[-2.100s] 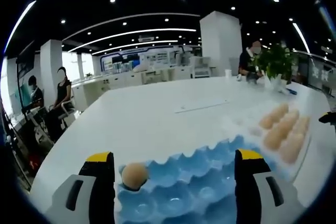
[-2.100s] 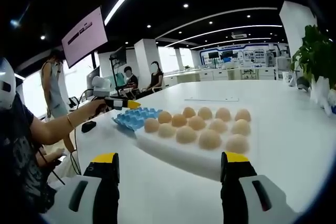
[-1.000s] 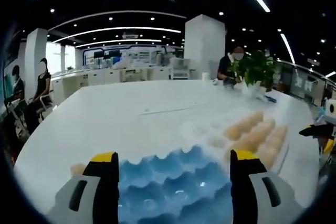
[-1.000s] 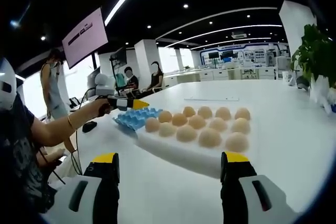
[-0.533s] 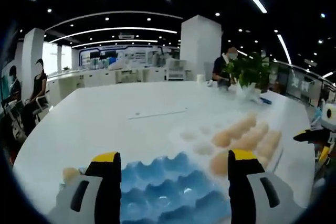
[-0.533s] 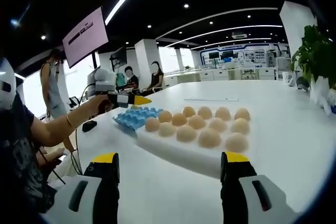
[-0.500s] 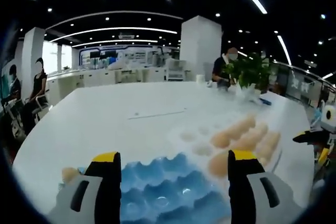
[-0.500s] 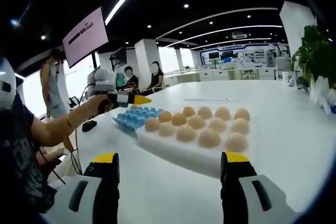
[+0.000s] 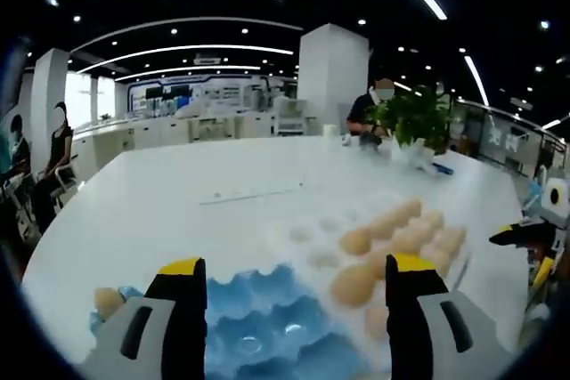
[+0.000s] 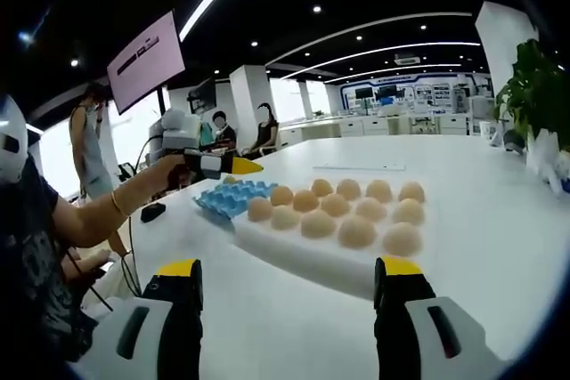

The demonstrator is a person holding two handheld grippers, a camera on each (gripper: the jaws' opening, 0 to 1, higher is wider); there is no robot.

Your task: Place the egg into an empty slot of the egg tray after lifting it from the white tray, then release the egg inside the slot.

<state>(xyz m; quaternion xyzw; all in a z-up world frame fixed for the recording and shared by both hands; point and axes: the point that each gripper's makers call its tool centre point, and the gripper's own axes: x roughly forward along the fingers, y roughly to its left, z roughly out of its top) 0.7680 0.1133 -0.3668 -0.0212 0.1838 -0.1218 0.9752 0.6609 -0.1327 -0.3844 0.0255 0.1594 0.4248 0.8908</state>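
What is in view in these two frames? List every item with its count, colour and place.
egg tray: one, blue, on the table left of the white tray.
white tray: one, white, mid-table.
eggs: eleven, tan, on the white tray.
egg: one, tan, in a slot at the blue tray's far-left edge.
table: one, white.
plant: one, green, right edge.
screen: one, pinkish, hanging upper left.
left gripper: yellow-tipped, above the egg tray, open, empty.
right gripper: open, empty, facing the white tray.
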